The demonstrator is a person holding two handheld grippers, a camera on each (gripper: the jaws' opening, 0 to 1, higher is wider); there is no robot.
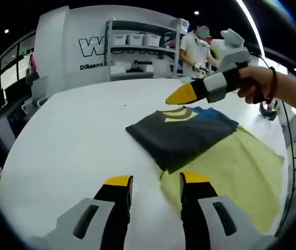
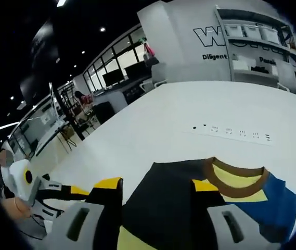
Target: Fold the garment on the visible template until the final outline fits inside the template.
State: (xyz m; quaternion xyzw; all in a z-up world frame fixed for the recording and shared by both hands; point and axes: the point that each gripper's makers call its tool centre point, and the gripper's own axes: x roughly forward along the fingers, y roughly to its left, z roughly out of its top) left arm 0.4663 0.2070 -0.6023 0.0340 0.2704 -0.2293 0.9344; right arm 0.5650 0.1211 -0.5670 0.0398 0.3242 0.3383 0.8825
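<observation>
Folded T-shirt point(image 1: 181, 135) lies on yellow template point(image 1: 231, 172); left gripper point(image 1: 156, 190) — jaws apart; right gripper point(image 2: 156, 191) — jaws apart, hovering above it.

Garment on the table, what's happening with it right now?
A person is folding it with a handheld gripper in each hand. The dark garment, with a brown collar and blue and yellow panels, lies folded into a compact rectangle, partly on the yellow template and partly on the white table. The left gripper is open, near the template's edge and holding nothing. The right gripper hovers above the collar end; from the right gripper view its jaws straddle the garment without gripping it.
</observation>
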